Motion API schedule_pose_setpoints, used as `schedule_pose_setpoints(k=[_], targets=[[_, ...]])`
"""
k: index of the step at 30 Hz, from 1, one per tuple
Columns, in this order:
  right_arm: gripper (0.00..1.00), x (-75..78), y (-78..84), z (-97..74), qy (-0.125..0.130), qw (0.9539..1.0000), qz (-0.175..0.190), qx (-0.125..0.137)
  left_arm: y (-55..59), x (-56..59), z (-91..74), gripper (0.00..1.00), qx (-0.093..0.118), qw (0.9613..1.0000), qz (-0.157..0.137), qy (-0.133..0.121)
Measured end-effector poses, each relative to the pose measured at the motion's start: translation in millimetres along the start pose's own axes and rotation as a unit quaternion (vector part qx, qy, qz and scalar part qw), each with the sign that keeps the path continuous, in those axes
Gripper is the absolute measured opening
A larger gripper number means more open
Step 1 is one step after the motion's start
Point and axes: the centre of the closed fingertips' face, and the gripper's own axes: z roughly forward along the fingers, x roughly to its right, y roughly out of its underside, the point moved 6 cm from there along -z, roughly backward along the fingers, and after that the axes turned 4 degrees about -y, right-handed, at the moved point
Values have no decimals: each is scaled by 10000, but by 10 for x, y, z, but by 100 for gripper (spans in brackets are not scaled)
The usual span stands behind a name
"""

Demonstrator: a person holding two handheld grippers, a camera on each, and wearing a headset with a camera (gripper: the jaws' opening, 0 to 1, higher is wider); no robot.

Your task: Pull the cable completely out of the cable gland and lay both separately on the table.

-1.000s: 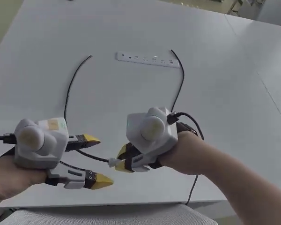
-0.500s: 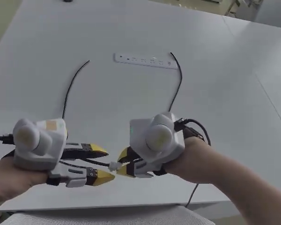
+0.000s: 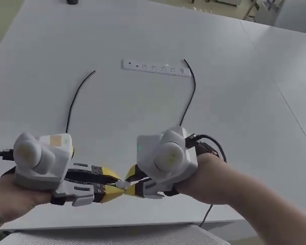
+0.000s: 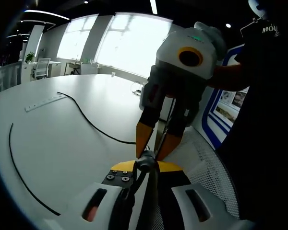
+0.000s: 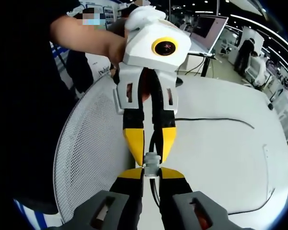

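One second back the left tool [image 3: 111, 187] was spread; now it has closed on the cable [image 3: 74, 104] just beside the cable gland [image 3: 123, 184], which the right tool [image 3: 133, 182] pinches above the desk's [image 3: 234, 102] near edge. Pulling apart looks next.

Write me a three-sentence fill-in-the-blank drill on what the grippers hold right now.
The right gripper clamps the white cable ___. The left gripper grips the black ___ beside it. Farther back on the table lies a white power ___.
Missing words: gland; cable; strip.
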Motion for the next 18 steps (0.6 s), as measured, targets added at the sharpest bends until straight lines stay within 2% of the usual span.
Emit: schedule_pose_setpoints(k=[2, 7, 11, 13, 16, 18], targets=[[6, -9, 0, 1, -5, 10000, -27, -5, 3, 0, 2, 16, -17, 10000, -61, 15], [7, 4, 0, 4, 51, 9999, -155, 2, -9, -5, 2, 16, -54, 10000, 41, -53], [8, 9, 14, 2, -29, 9998, -194, 20, -8, 3, 9, 15, -92, 9999, 29, -62], [8, 32, 33, -8, -66, 9998, -146, 85, -12, 7, 16, 15, -66, 9999, 70, -109], [9, 51, 88, -21, -309, 9993, 194, 105, -27, 16, 21, 15, -9, 9999, 77, -136], [19, 99, 122, -34, -375, 9987, 333, 108, -46, 22, 19, 15, 17, 9998, 122, -163]])
